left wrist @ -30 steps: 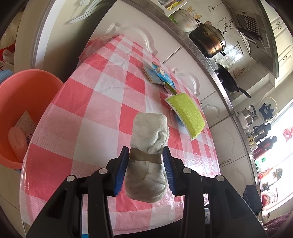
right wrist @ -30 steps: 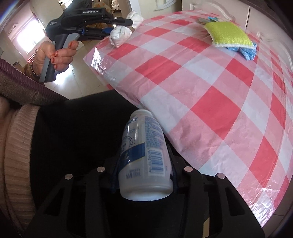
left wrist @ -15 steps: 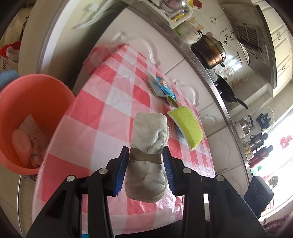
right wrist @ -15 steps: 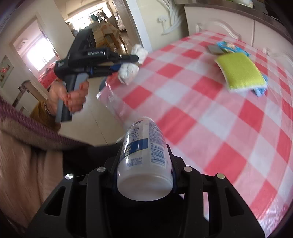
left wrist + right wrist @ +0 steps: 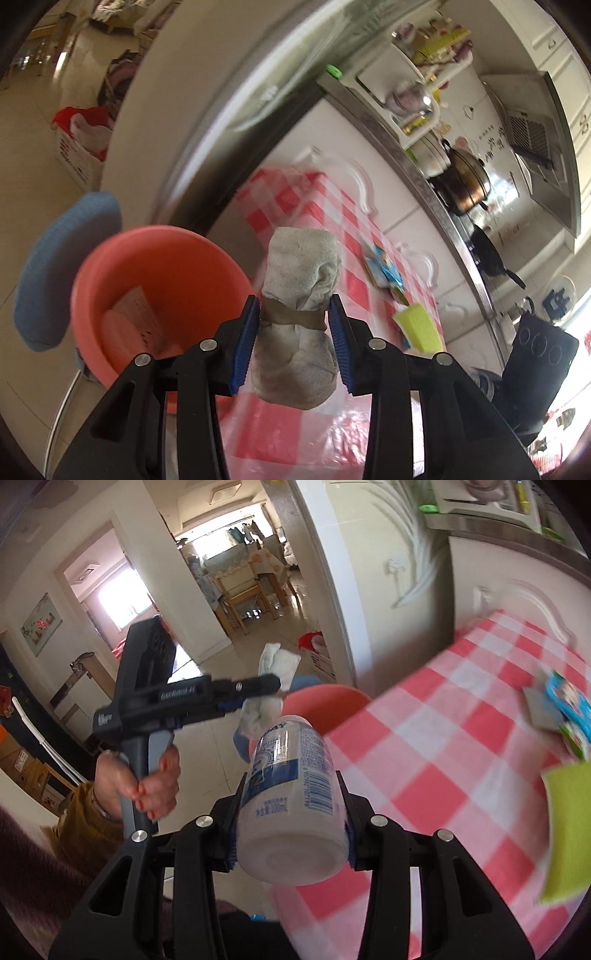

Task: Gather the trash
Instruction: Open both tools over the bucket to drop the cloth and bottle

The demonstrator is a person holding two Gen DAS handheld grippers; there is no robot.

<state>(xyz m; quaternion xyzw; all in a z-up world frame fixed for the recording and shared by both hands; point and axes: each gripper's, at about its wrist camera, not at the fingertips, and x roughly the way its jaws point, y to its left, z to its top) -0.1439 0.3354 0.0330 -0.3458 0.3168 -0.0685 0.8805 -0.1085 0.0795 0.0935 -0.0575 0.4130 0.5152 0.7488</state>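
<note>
My left gripper [image 5: 293, 314] is shut on a dirty grey cloth bundle [image 5: 299, 317] tied with a brown band, held in the air just right of the pink basin [image 5: 155, 254]. The basin stands beside the table and holds a paper wrapper and other trash. My right gripper [image 5: 291, 797] is shut on a white plastic bottle [image 5: 291, 805] with a blue label, held over the table's near edge. In the right wrist view the left gripper [image 5: 275, 698] with the cloth [image 5: 273, 664] hangs above the basin [image 5: 325, 705], a hand [image 5: 147, 779] on its handle.
The table [image 5: 443, 757] has a red-and-white checked cover. On it lie a yellow-green sponge [image 5: 419, 325] and blue snack packets [image 5: 384, 266]. A blue stool cushion [image 5: 62, 269] sits left of the basin. White cabinets and a counter with pots run behind the table.
Both grippers have swung left toward the basin with their loads. The cloth now sits beside the basin's rim, and the bottle has moved from over the lap to the table's edge.
</note>
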